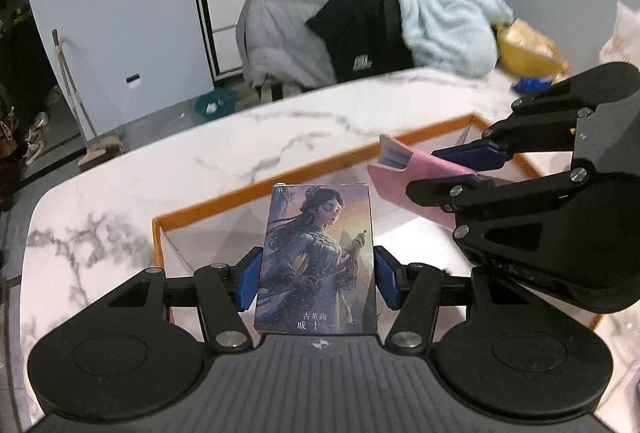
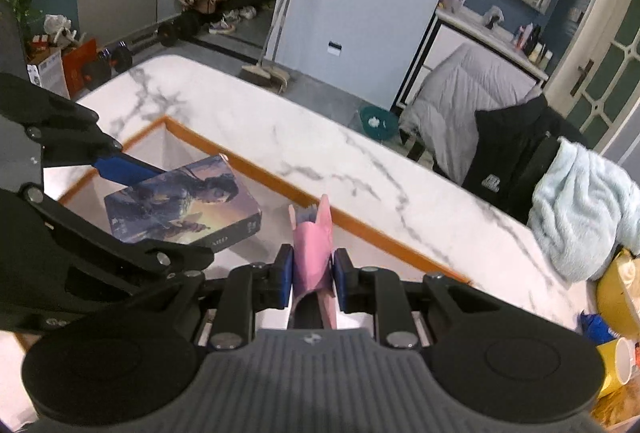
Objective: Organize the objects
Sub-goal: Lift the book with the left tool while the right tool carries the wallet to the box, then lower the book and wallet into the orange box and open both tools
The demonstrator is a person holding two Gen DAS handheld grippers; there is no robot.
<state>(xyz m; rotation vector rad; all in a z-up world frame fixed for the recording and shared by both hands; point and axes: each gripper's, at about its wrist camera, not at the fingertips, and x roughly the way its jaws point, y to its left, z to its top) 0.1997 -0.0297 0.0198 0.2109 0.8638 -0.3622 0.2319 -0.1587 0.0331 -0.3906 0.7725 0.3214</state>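
Observation:
My left gripper [image 1: 318, 279] is shut on a flat box printed with a painted figure [image 1: 318, 257], its blue pads pressing both long edges. The box hangs above an open white bin with an orange rim [image 1: 208, 207] on the marble table. In the right wrist view the same printed box [image 2: 184, 209] shows at left, held by the left gripper [image 2: 160, 209]. My right gripper [image 2: 311, 279] is shut on a pink case [image 2: 312, 245], narrow edge up, over the same orange-rimmed bin [image 2: 360, 225]. The left wrist view shows that pink case [image 1: 416, 181] in the right gripper [image 1: 460, 173].
The white marble table [image 1: 280, 129] carries a pale blue fluffy cloth [image 1: 452, 29], a yellow bowl [image 2: 616, 297], a yellow mug [image 2: 618, 361] and a blue wrapper [image 2: 596, 325] at its right end. A chair draped with grey and black jackets [image 1: 320, 29] stands behind the table.

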